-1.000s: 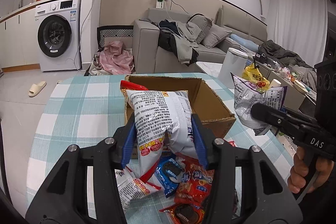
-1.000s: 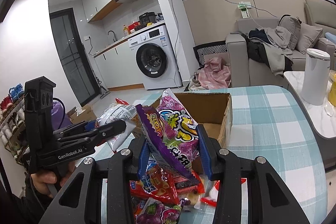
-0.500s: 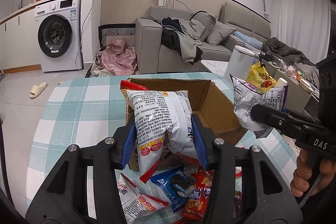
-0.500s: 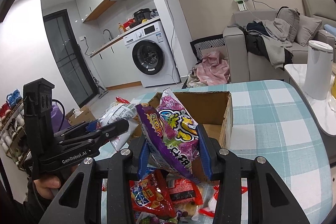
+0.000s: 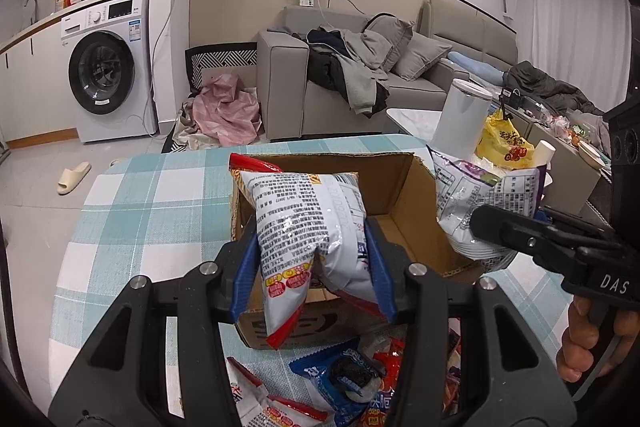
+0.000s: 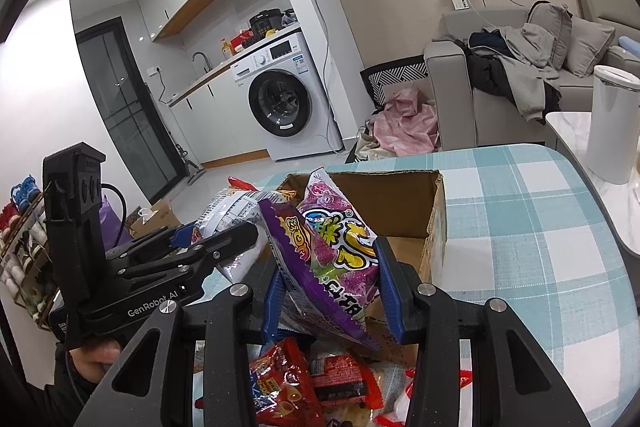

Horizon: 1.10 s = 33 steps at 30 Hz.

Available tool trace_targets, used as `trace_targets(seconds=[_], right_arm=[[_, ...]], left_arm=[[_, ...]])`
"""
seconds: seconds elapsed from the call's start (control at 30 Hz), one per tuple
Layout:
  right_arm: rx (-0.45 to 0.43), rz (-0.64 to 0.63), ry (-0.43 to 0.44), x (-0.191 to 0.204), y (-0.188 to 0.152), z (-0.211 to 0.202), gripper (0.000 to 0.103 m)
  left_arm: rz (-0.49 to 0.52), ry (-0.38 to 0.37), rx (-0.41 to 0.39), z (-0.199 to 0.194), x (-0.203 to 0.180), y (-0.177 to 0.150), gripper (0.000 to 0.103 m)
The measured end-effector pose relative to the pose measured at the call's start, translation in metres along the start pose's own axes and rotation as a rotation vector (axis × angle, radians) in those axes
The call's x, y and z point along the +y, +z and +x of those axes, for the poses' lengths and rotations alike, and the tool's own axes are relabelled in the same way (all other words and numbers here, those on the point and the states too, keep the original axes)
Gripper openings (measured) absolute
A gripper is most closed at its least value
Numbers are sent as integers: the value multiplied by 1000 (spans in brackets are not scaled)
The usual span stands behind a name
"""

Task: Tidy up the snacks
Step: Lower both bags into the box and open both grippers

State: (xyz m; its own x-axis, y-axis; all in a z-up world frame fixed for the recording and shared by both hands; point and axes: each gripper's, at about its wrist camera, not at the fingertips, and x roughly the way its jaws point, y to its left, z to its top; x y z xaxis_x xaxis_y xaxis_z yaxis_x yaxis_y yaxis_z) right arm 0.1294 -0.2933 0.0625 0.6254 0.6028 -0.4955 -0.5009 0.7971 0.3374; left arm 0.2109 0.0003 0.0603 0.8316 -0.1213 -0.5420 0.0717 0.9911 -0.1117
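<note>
both tongs are clamped on snack bags above the box. left gripper, with blue pads on black fingers, pinches a white crinkled foil snack bag with red ends, held upright at 12 o'clock in its own view, over the near wall of the open brown cardboard box. right gripper squeezes a purple foil snack bag with yellow lettering, tilted, over the box's near edge. that box sits on the teal and white checked tablecloth. loose packets lie on the cloth at 6 o'clock: a blue cookie packet and a red snack packet. a hand grips the right tool's handle at 4 o'clock.
</note>
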Motion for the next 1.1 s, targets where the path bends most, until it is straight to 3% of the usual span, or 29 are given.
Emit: trace_targets(seconds=[1.1], right_arm=[[68,40,4,-41,4,37,41]], left_arm=[[8,-41,84,17,-4,-20,46]])
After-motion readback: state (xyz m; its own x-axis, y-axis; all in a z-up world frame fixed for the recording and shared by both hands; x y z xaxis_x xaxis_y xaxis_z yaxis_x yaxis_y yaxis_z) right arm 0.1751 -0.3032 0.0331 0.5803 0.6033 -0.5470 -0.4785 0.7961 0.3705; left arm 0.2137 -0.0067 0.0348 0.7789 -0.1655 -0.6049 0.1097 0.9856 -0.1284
